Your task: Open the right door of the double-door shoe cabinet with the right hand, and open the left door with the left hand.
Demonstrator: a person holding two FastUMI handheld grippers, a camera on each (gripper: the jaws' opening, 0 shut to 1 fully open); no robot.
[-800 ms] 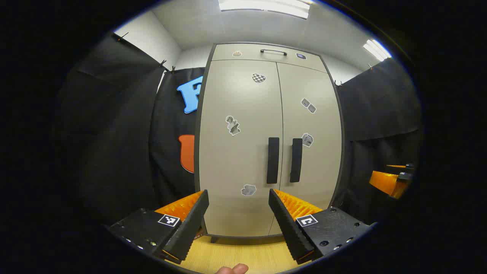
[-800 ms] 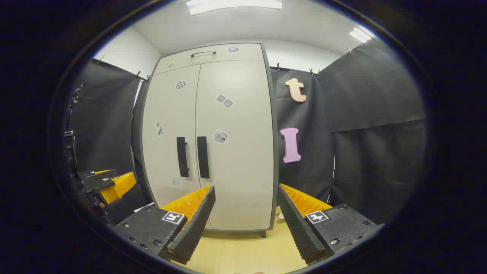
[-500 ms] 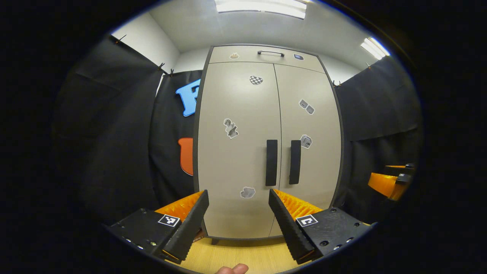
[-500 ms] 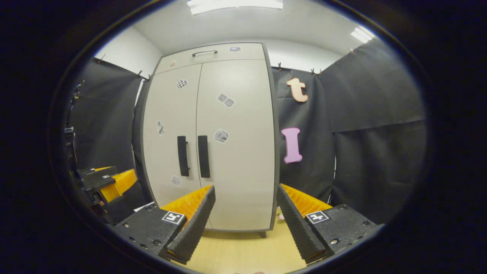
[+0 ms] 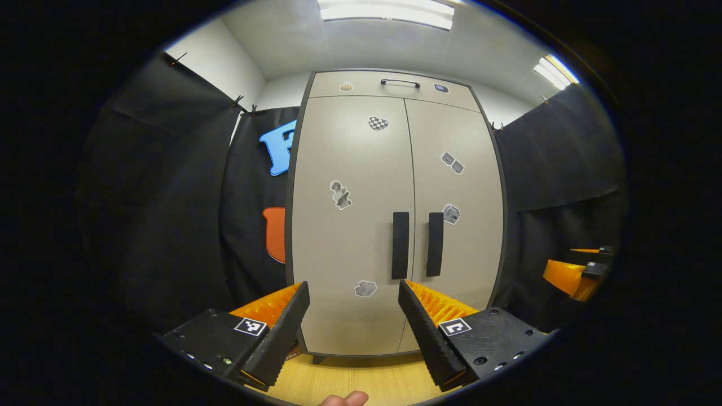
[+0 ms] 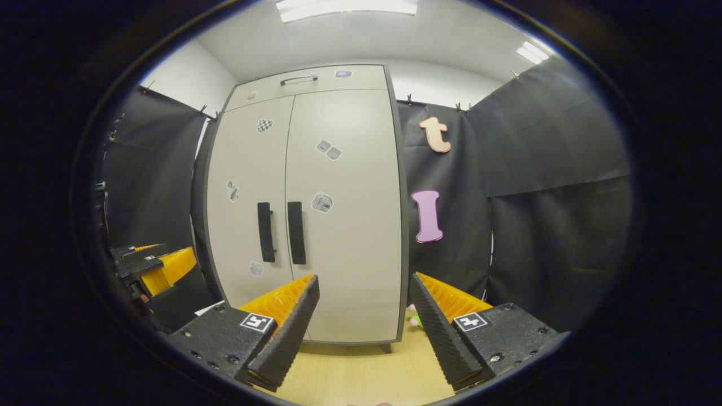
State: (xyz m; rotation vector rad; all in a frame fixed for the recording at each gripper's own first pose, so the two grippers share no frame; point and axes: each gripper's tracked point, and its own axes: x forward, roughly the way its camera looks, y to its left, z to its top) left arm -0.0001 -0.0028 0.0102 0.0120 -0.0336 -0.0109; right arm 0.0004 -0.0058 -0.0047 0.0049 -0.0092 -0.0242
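A tall beige double-door shoe cabinet stands ahead with both doors closed. Two dark vertical handles flank the centre seam: the left door's handle and the right door's handle. My left gripper is open, well short of the doors, roughly below the left handle. My right gripper is open too, off in front of the right door's lower half. The right gripper also shows far right in the left gripper view, and the left gripper far left in the right gripper view.
A drawer front with a thin handle tops the cabinet. Black cloth walls close in on both sides. The floor is light wood. A small pink and green item lies by the cabinet's right foot. A fingertip shows at the bottom edge.
The cabinet sits slightly lower and smaller in the left gripper view and has drifted a little left in the right gripper view. Both grippers stay open; both doors stay closed.
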